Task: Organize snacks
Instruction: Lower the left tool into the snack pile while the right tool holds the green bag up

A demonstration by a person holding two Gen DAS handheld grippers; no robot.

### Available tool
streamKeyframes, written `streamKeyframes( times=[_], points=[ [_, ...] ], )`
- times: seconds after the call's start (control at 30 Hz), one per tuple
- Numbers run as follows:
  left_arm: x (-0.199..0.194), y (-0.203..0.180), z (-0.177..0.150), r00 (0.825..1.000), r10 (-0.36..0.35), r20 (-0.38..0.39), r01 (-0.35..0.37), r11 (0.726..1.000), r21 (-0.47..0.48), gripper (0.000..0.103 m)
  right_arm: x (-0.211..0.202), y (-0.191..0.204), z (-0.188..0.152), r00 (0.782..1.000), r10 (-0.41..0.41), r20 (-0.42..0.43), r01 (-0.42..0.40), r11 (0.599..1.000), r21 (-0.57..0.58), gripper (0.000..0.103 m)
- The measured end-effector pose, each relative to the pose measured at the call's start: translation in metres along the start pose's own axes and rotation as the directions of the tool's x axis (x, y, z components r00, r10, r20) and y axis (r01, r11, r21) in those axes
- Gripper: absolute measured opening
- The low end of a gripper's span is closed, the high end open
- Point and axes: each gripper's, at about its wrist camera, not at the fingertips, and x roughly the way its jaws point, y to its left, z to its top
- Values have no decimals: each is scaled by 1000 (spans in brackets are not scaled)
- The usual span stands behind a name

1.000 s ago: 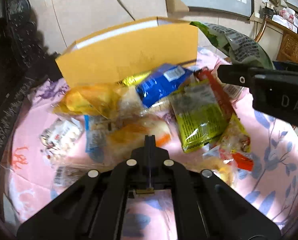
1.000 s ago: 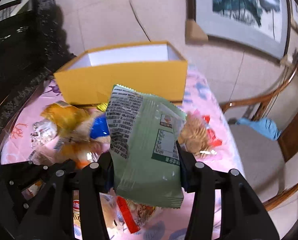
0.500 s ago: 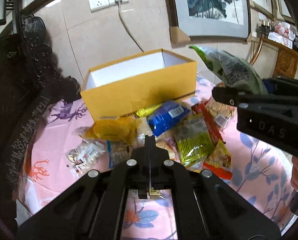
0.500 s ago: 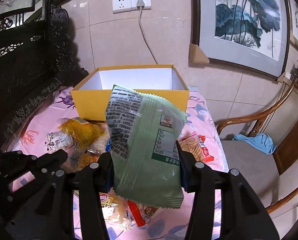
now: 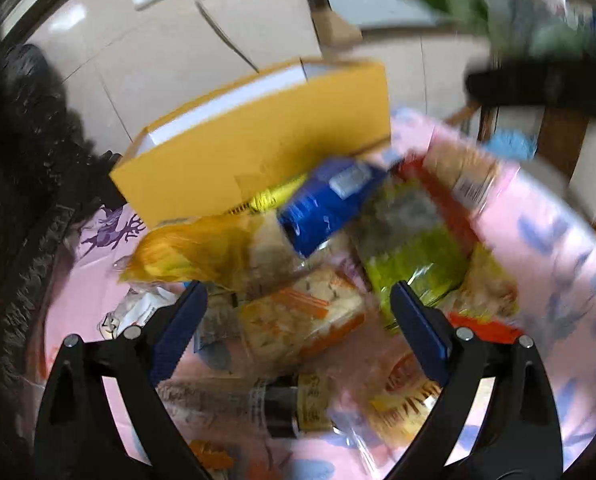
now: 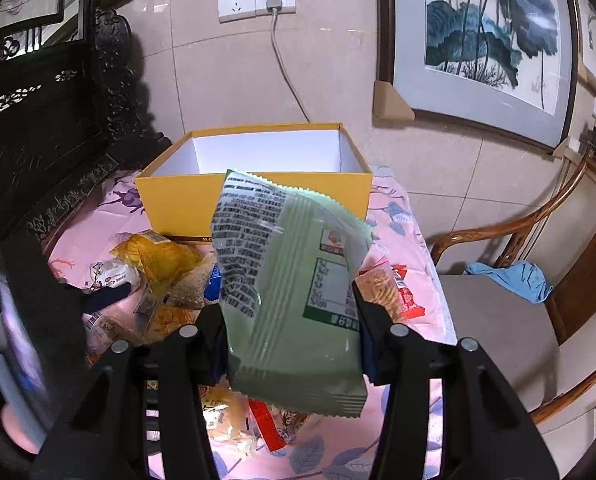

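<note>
Right gripper [image 6: 291, 312] clamped on green packet [image 6: 293, 292], pads pressing both side edges; packet held upright above snack pile, printed back toward cam, top edge overlapping front wall of yellow box [image 6: 177, 196] in view. Box open-topped, white inside, no snacks visible in it, standing at far end of pink cloth [image 6: 410, 240] near tiled wall. Plug & cord [image 6: 273, 0] in wall socket behind box. Framed painting [image 6: 486, 32] to right, wooden chair [image 6: 498, 320] w/ blue rag [image 6: 514, 276] on seat beside table.

Left gripper [image 5: 298, 304] w/ jaws opening, spread wide, pads touching nothing. Between & below them, on cloth: orange-and-white packet [image 5: 298, 320]. Lots of motion blur in this view. Further in: blue packet [image 5: 330, 204] lying over pile just in front of box, yellow bag [image 5: 193, 252] to its left, lime-green packet [image 5: 414, 252] to its right, red-trimmed packet [image 5: 478, 320] at right edge of pile. Clear wrapper w/ dark label [image 5: 285, 408] nearest cam.

Rest of snacks loose on cloth, heaped in front of box, not in it.
</note>
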Motion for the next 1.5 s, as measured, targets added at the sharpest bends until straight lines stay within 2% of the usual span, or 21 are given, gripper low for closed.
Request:
streamKeyframes(
  times=[0.03, 0.07, 0.1, 0.17, 0.2, 0.27, 0.3, 0.37, 0.6, 0.7, 0.73, 0.77, 0.8, 0.87, 1.0, 1.07, 1.1, 1.13, 1.17, 1.27, 1.5],
  points=[
    [6, -1, 1, 1000, -7, -20, 6, 1000, -6, 94, 1, 0, 0, 1000, 0, -3, 0, 1000, -2, 50],
    [17, 0, 0, 997, -50, -57, 48, 998, -33, 93, 2, 0, -1, 1000, 0, -6, 0, 1000, -6, 50],
    [26, 1, -3, 992, -93, -84, 87, 994, -66, 83, 2, 0, -1, 1000, 0, -7, 0, 1000, -8, 50],
    [28, -2, -6, 994, -88, -60, 85, 995, -49, 73, 2, -2, -1, 1000, -3, -4, 3, 1000, -11, 50],
    [26, -5, -6, 994, -95, -52, 94, 995, -24, 53, 3, -4, -1, 1000, -4, -4, 4, 1000, -8, 50],
    [18, -11, -2, 994, -96, -44, 96, 995, 18, 31, 4, -8, -1, 1000, -4, -5, 4, 1000, 12, 50],
    [14, -10, 0, 994, -99, -39, 100, 995, 13, 13, 5, -11, 0, 1000, 4, -8, -4, 1000, 23, 50],
    [10, -8, 2, 990, -136, -39, 136, 991, 1, 0, 4, -13, -1, 1000, 10, -9, -9, 999, 34, 50],
    [-2, 4, -6, 992, -123, -41, 121, 992, -35, 0, -3, -9, -4, 1000, 2, -1, -2, 1000, 17, 50],
    [-15, 11, -6, 996, -84, -14, 83, 996, -22, 1, -7, -8, -2, 1000, 3, 7, -3, 1000, 19, 50],
    [-16, 13, -5, 998, -67, -18, 67, 998, -22, 9, -9, -8, -1, 1000, 4, 10, -4, 1000, 19, 50],
    [-14, 15, -4, 998, -43, -44, 42, 999, -23, 62, -10, -7, 0, 1000, 5, 13, -5, 1000, 18, 50],
    [-11, 14, -3, 998, -13, -64, 11, 1000, -26, 98, -11, -6, 0, 1000, 4, 17, -5, 1000, 15, 50],
    [-6, 10, -5, 999, 21, -44, -22, 1000, -17, 99, -14, -4, 1, 1000, 1, 28, -1, 1000, 2, 50],
    [19, -6, -5, 994, 5, -108, -6, 1000, -11, 101, -13, -3, 0, 1000, 0, 19, 0, 1000, -1, 50],
    [31, 1, -4, 990, -8, -140, -3, 997, -79, 100, -13, -4, 0, 1000, 1, 14, -1, 1000, -4, 50],
    [39, 11, -6, 985, -61, -162, 34, 986, -165, 88, -13, -5, -1, 1000, -6, 17, 6, 1000, -7, 50],
    [44, 17, -9, 981, -98, -170, 58, 972, -226, 85, -13, -7, -1, 1000, -10, 19, 11, 1000, -7, 50],
    [46, 22, -9, 984, -97, -152, 56, 964, -258, 82, -13, -8, -1, 1000, -12, 20, 12, 1000, -5, 50],
    [43, 15, -7, 987, -84, -140, 53, 976, -212, 76, -12, -13, -1, 1000, -12, 16, 12, 1000, 7, 50],
    [22, 11, -14, 991, -67, -119, 41, 977, -209, 70, -12, -12, -4, 1000, -13, 10, 13, 1000, 0, 50]
  ],
)
